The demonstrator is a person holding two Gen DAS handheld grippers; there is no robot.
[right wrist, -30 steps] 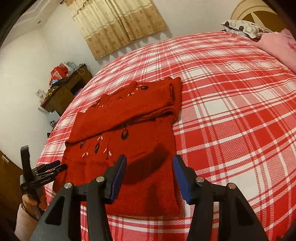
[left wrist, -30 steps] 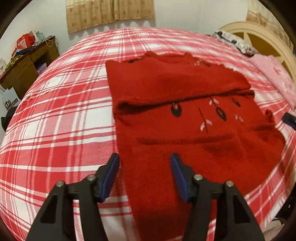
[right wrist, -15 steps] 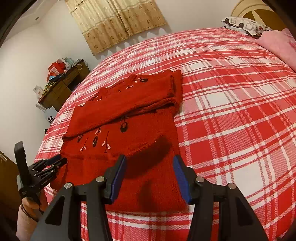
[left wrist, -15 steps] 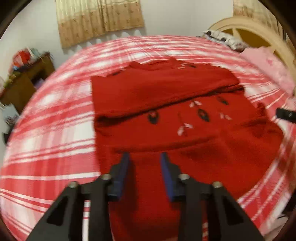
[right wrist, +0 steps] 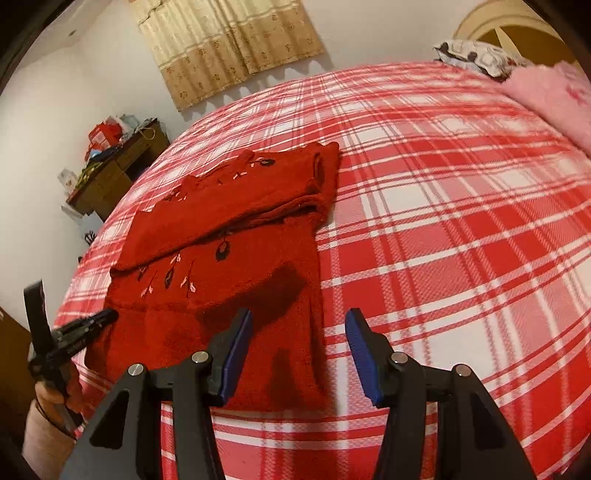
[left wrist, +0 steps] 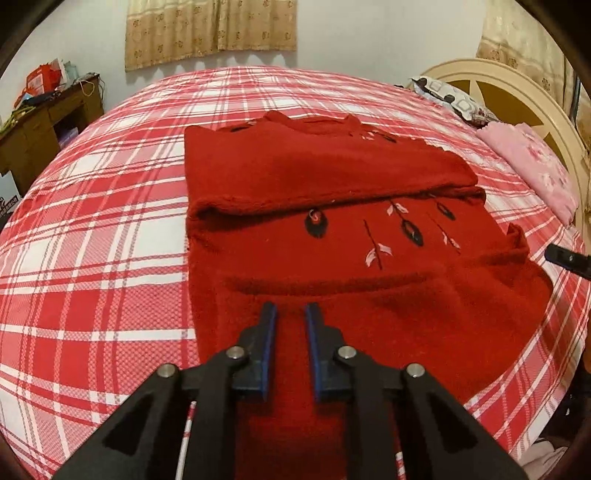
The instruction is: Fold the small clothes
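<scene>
1. Nearest in the left wrist view, the left gripper [left wrist: 290, 314] fills the bottom centre of the frame, its jaws drawn close with only a narrow slit between the blue pads; whether any knit is pinched there cannot be told.
2. Directly under and between those jaws lies the near hem of the red sweater [left wrist: 332, 236], which spreads from the lower centre up to mid-frame.
3. Seen from the right wrist view, the right gripper [right wrist: 301, 332] sits at the bottom centre with jaws released and spread wide, holding nothing.
4. Its left pad stands over the sweater's [right wrist: 236, 258] near right corner, while its right pad stands over bare bedspread [right wrist: 461, 221]; the garment's right edge runs up between the two.
5. Further up, a horizontal crease crosses the sweater just beyond the left jaws, then embroidered dark buds and pale leaves.
6. Beyond the embroidery, a folded-over panel of the sweater lies across its upper part, its edge forming a ridge from left to right.
7. At the right edge of the left wrist view, a tip of the other gripper shows beside the sweater.
8. Farthest off, a pink cloth [left wrist: 532, 166] lies at the upper right by the headboard [left wrist: 517, 85], a wooden desk [left wrist: 48, 125] stands at the upper left, and a beige curtain [left wrist: 210, 29] hangs at the top.
</scene>
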